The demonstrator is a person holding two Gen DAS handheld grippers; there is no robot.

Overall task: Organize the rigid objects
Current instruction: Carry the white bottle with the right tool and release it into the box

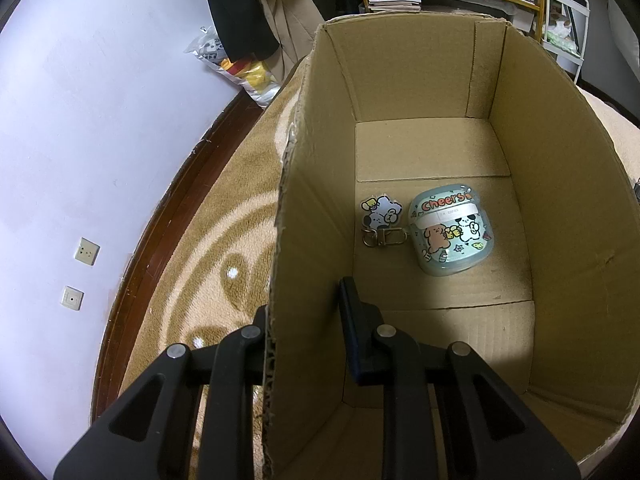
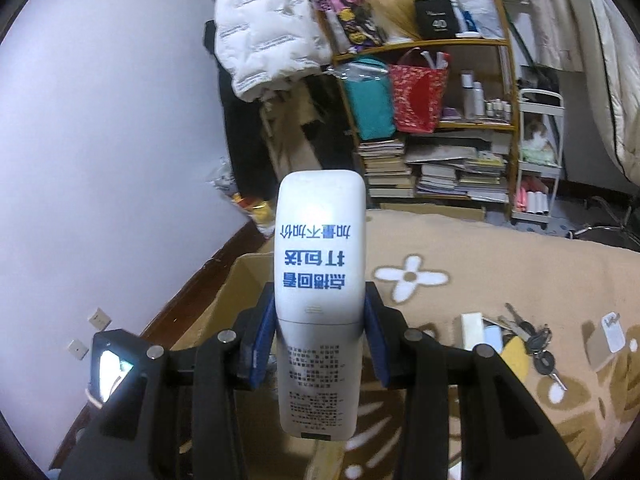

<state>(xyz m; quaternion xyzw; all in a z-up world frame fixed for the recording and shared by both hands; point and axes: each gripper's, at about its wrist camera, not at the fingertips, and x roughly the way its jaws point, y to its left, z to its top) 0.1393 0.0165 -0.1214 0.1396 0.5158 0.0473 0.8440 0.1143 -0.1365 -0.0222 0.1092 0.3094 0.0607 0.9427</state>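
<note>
Left wrist view only: inside of cardboard box, teal earbud case with keychain charm on box floor, ahead of left gripper. Left gripper clamped on box's left wall, one finger each side. Right wrist view only: right gripper clamped on white remote, pointing forward between fingers. Keys on patterned blanket to the right; box below-left.

The left tool is clamped on the near wall of a cardboard box. Inside, a blue cartoon case is seen lying flat, with a puppy keychain just beside it.
</note>
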